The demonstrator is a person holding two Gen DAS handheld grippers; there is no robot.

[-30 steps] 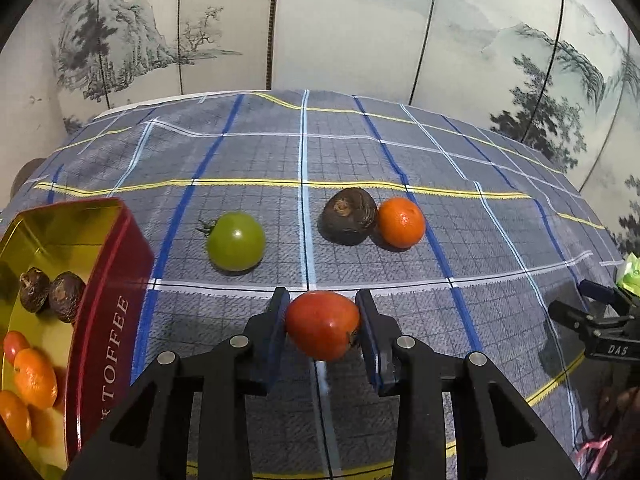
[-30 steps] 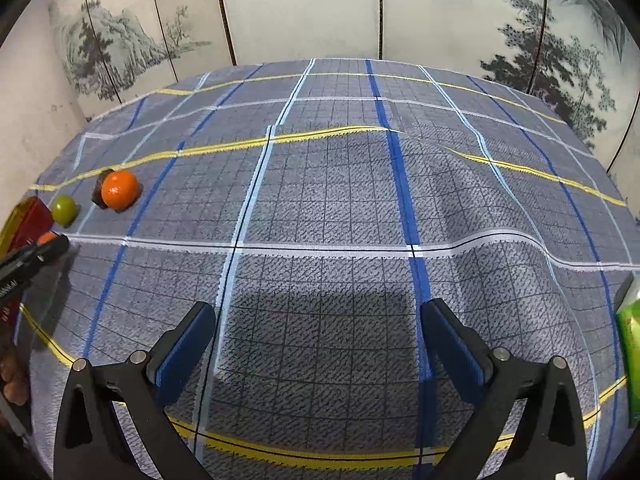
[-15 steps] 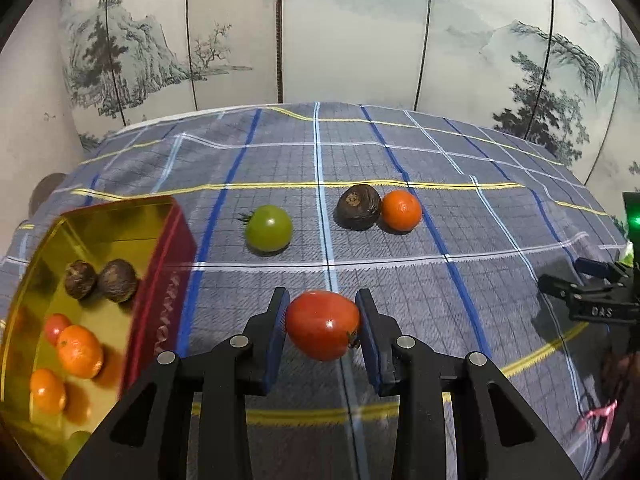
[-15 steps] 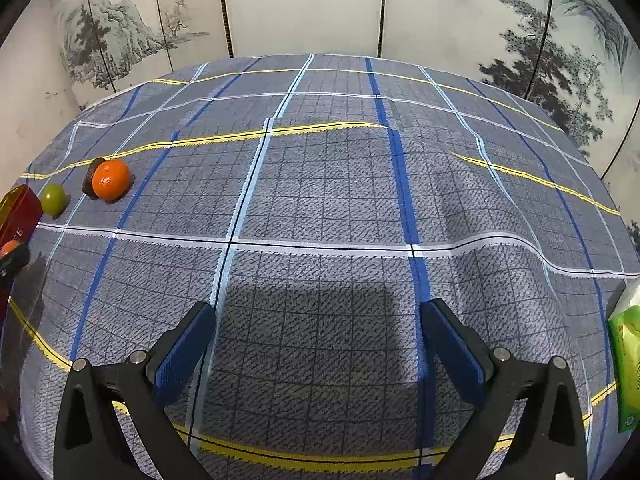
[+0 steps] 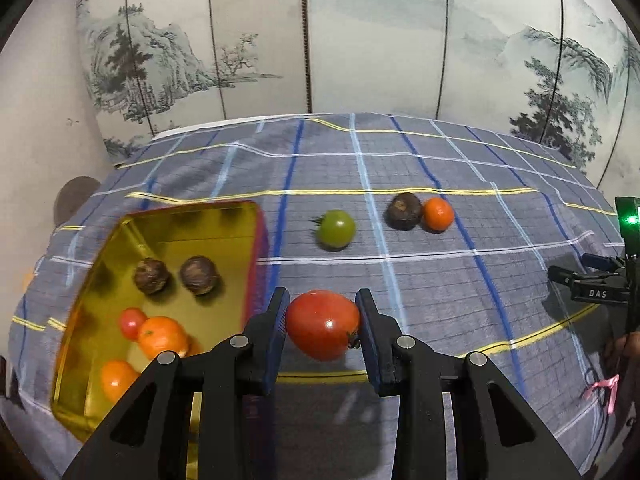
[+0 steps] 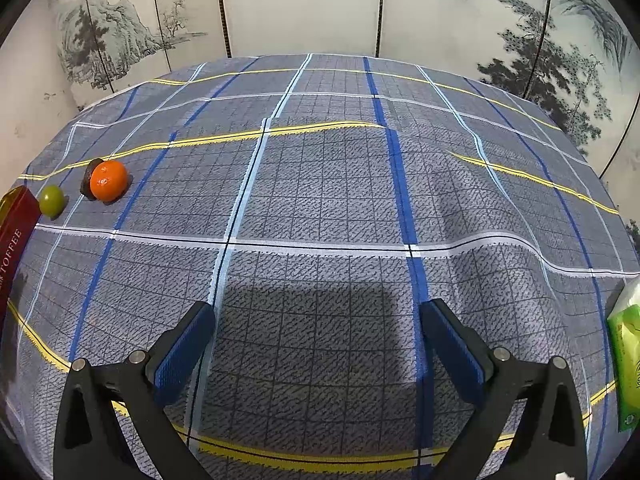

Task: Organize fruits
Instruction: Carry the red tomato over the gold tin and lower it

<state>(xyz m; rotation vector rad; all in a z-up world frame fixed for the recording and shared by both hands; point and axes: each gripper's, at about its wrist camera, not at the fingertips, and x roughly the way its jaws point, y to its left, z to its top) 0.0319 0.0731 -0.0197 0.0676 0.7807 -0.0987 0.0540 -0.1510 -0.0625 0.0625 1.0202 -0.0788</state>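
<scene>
left gripper point(image 5: 322, 326) clamped on a red tomato point(image 5: 322, 325), blue pads pressing it from both sides, stem end turned toward the right pad, fruit lifted clear of the plaid tablecloth point(image 5: 440, 280). just left of the fingers, and partly under the left one, a gold-lined tin with a red wall point(image 5: 256, 248), lettered "toffee" on the side seen from the right wrist view. inside it, ahead-left of the grip: two dark brown round fruits point(image 5: 177, 275) side by side; nearer and lower, a small red tomato point(image 5: 131, 322) touching an orange mandarin point(image 5: 162, 336), with another orange fruit point(image 5: 116, 378) nearest the camera. ahead and slightly right of the held tomato, on the cloth, a green tomato point(image 5: 336, 229), stem pointing left. further right, a dark brown fruit point(image 5: 404, 211) touching an orange mandarin point(image 5: 438, 213). far to the right, the other tool's black finger marked "das".

right gripper point(image 6: 318, 332) spread wide, nothing between the blue pads, only bare cloth and its own shadow below. well off to its upper left: mandarin point(image 6: 108, 180) in front of the dark fruit point(image 6: 87, 186), green tomato point(image 6: 52, 199) beside them, tin edge point(image 6: 14, 232) at the left border. green packet point(image 6: 626, 360) at the right border. painted folding screen point(image 6: 300, 4) behind the table.
</scene>
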